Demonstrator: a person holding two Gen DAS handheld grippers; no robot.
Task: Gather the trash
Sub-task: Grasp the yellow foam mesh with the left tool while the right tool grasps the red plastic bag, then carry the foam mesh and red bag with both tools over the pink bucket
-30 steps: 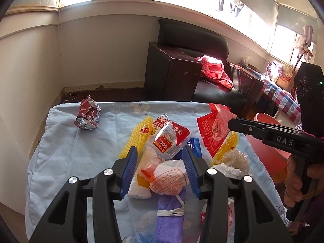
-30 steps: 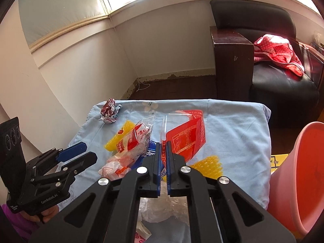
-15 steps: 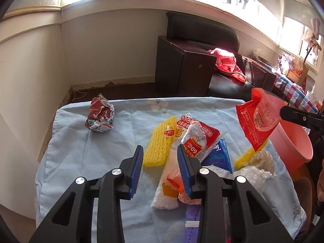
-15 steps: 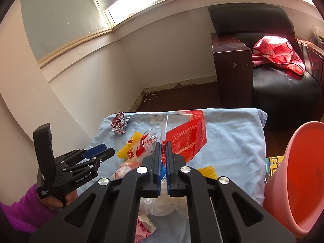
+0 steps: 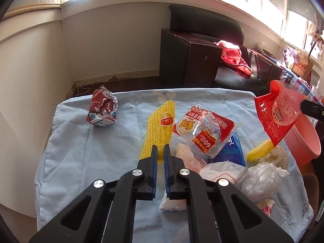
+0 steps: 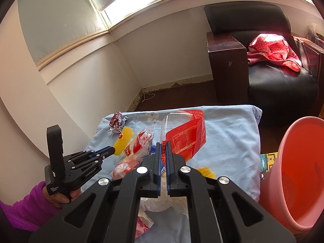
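My left gripper (image 5: pixel 159 148) is closing its jaws on the near end of a yellow bubble-wrap strip (image 5: pixel 160 125), which shows between the pads. The right wrist view shows that gripper (image 6: pixel 112 151) touching the strip (image 6: pixel 124 139). My right gripper (image 6: pixel 164 147) is shut on a red plastic bag (image 6: pixel 186 135). The bag (image 5: pixel 277 111) hangs above the table's right edge, beside a pink bin (image 6: pixel 299 162). A red-and-white snack bag (image 5: pixel 204 133) and a crumpled paper ball (image 5: pixel 103 109) lie on the blue cloth.
The cloth-covered table (image 5: pixel 81 151) also carries a blue packet (image 5: pixel 232 151), a second yellow strip (image 5: pixel 261 151), clear plastic (image 5: pixel 263 178) and white foam (image 5: pixel 172 204). A dark sofa (image 6: pixel 279 93) stands behind. A purple-sleeved hand (image 6: pixel 26 204) holds the left gripper.
The left gripper's jaws have gone from wide apart to nearly together and shifted left onto the yellow strip. The right gripper has lifted the red bag off the table toward the right.
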